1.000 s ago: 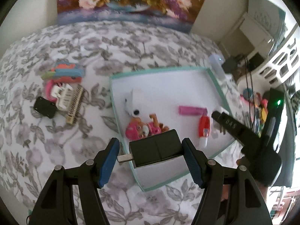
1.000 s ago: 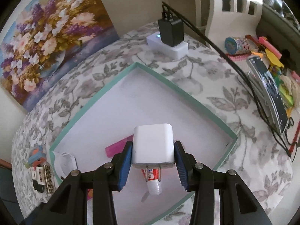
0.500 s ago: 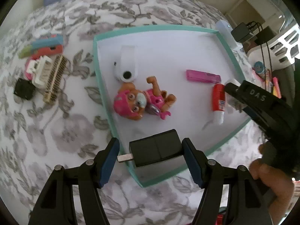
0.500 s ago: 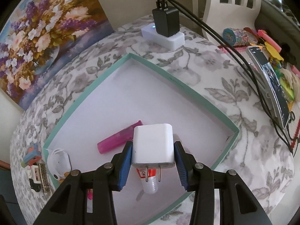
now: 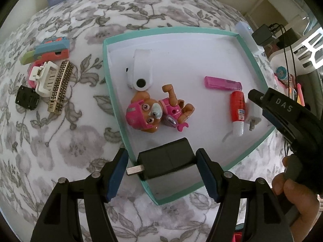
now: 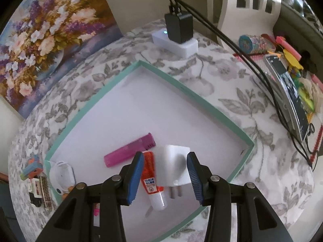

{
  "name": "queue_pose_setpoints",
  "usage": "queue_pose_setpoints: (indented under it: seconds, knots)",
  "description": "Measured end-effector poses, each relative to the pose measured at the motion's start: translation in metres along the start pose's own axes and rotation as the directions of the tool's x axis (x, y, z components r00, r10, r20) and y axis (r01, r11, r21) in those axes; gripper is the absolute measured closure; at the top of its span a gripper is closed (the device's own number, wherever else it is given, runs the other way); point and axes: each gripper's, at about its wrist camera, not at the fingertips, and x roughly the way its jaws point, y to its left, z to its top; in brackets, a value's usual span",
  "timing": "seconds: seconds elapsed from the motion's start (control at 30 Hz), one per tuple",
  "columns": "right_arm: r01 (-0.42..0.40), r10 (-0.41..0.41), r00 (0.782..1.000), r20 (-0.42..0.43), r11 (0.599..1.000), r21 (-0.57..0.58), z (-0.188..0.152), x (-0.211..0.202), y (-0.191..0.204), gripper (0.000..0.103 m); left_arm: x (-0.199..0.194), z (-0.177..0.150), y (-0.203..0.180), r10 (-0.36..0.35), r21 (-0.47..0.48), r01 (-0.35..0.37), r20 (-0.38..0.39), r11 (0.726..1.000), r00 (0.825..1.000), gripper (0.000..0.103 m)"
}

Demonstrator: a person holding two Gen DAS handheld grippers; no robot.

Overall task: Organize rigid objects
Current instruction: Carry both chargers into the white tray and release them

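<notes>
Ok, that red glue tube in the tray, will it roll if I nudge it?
Probably. The red glue tube is a round cylinder lying on its side on the tray's smooth white floor, so a sideways push should roll it. It looks small and rigid, likely light. The white charger close beside it may block rolling that way.

A bed with a gray flower cover holds everything. A big flat box with a green rim lies on it. Beside the box, close together, lie a blue and orange toy, a white hair clip, a gold bar and a small black thing. A white plug block sits near the far edge.
</notes>
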Motion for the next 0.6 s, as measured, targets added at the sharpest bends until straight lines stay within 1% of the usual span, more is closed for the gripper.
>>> queue_pose_setpoints:
  seconds: [0.1,0.2,0.3,0.5,0.6]
  knots:
    - [-0.009,0.01,1.0,0.015,1.0,-0.008,0.002,-0.004,0.003,0.055,-0.004,0.003,-0.003,-0.017,0.009,0.017,0.013,1.0,1.0,0.032]
    - [-0.017,0.017,1.0,0.025,1.0,-0.017,0.002,-0.007,0.006,0.055,-0.012,0.004,-0.005,-0.038,0.019,0.037,0.027,0.999,0.999,0.029]
    - [-0.02,0.021,0.999,0.036,0.999,-0.028,0.002,-0.009,0.009,0.055,-0.021,0.006,-0.003,-0.048,0.01,0.047,0.05,0.999,0.998,0.028]
    - [-0.033,0.035,0.998,0.049,0.998,-0.045,0.001,-0.015,0.015,0.055,-0.038,0.009,0.02,-0.062,-0.056,0.068,0.103,0.996,0.993,0.028]
    - [-0.045,0.048,0.998,0.048,0.997,-0.067,0.0,-0.017,0.022,0.055,-0.049,0.013,0.035,-0.033,-0.105,0.049,0.147,0.993,0.989,0.027]
